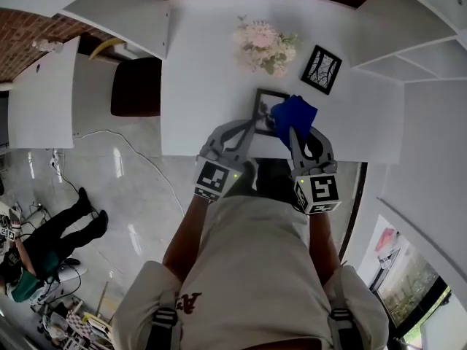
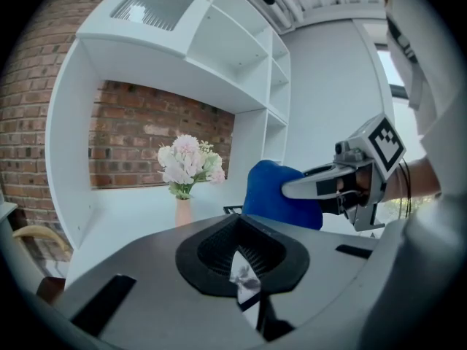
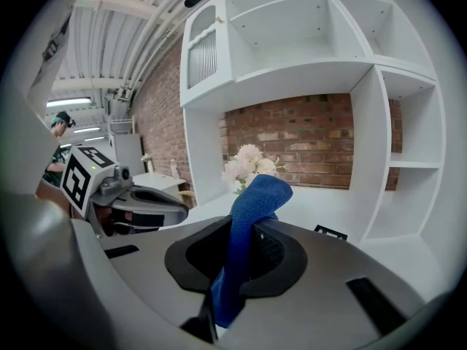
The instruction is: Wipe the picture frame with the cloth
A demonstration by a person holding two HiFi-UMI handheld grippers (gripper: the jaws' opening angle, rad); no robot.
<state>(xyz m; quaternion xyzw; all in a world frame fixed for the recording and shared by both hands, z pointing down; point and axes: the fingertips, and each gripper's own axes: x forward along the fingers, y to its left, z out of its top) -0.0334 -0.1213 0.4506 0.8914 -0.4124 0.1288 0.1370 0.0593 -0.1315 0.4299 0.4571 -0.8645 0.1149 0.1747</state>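
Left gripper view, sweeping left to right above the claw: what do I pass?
Pink flowers → blue cloth → right gripper, its claw shut on that cloth.

Legible text: none. Square coded markers on left cube point(image 1: 214, 179) and right cube point(image 1: 319, 191); red emblem point(image 1: 188, 302) on clothing point(image 1: 255, 268), unreadable.

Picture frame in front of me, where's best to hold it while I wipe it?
Probably its thin near-left edge, coming from your side, as the left gripper does now. The picture frame is flat and slim, so fingers close across its edge and leave the face free for the cloth in the right gripper.
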